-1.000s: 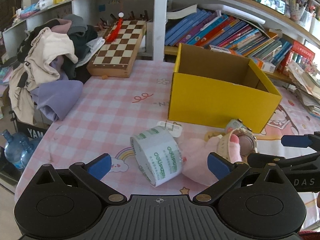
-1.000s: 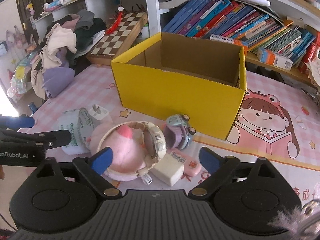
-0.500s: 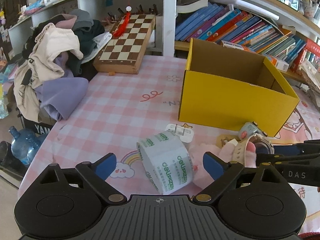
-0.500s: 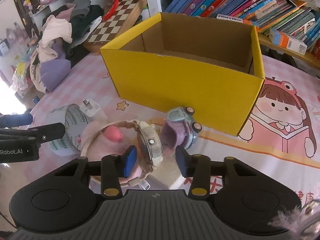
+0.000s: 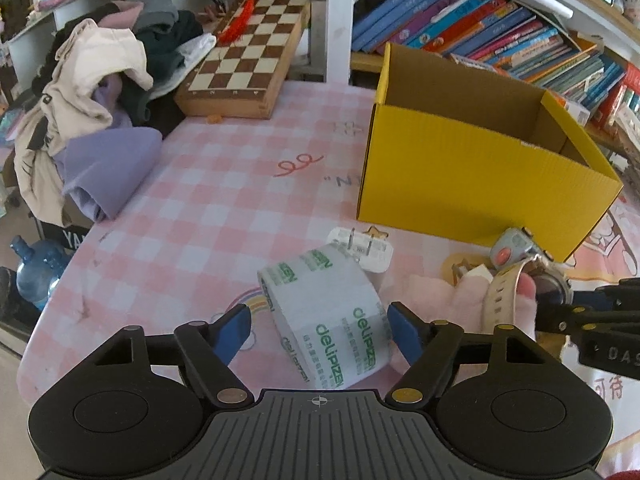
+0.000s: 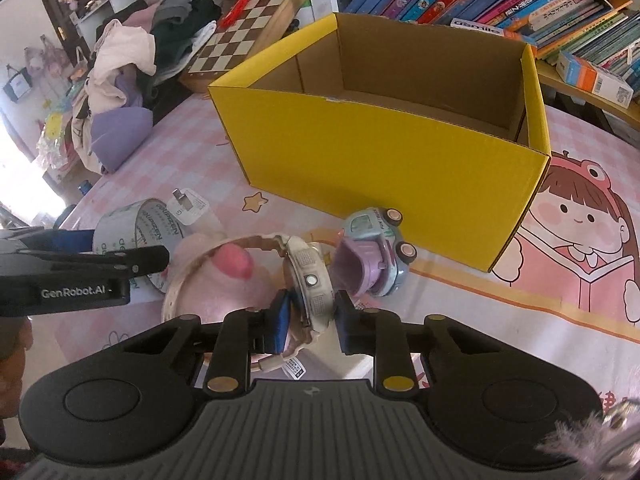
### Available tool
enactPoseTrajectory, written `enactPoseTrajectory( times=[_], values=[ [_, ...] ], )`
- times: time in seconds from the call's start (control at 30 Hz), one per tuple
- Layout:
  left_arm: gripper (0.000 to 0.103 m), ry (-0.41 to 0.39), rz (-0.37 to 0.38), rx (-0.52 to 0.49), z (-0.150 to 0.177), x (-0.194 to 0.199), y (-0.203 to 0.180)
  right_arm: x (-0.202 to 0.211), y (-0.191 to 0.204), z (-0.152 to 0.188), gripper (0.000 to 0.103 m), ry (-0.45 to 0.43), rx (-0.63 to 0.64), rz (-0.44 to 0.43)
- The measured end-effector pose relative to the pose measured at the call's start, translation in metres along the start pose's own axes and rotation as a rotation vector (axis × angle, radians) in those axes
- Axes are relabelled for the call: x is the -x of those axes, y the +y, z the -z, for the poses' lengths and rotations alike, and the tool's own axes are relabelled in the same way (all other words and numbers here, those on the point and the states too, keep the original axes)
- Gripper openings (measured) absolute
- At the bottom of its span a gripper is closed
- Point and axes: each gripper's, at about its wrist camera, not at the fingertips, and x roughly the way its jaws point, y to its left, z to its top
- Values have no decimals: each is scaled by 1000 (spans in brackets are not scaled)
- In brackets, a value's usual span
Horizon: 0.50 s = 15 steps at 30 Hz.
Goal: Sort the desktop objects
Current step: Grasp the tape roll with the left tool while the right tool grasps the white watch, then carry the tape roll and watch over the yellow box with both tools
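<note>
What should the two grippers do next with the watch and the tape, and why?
Probably finish the left grip, then lift both things toward the yellow box. The right gripper is already shut on the watch, which wraps a pink plush. The left gripper is closing, with the tape roll between its fingers, one pad at its side. The box looks empty.

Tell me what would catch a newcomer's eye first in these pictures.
The open yellow cardboard box dominates the middle of the pink checked tablecloth, and nothing shows inside it. In front of it, the right gripper is shut on a cream wristwatch looped round a pink plush toy, while the left gripper is closing around a roll of printed packing tape.
</note>
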Motion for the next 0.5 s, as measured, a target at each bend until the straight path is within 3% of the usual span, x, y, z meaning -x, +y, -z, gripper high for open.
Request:
enactPoseTrajectory(
  times=[0.07,0.2,0.5],
  values=[
    [70,2,5,1,0,0,1,1,0,1,21,-2,-2,0],
    [45,2,22,1,1,2,1,5,0,2,20,-12,-8,4],
    [43,-51,27,56,1,16,14,19,-5,4,18,-52,-51,17]
  ],
)
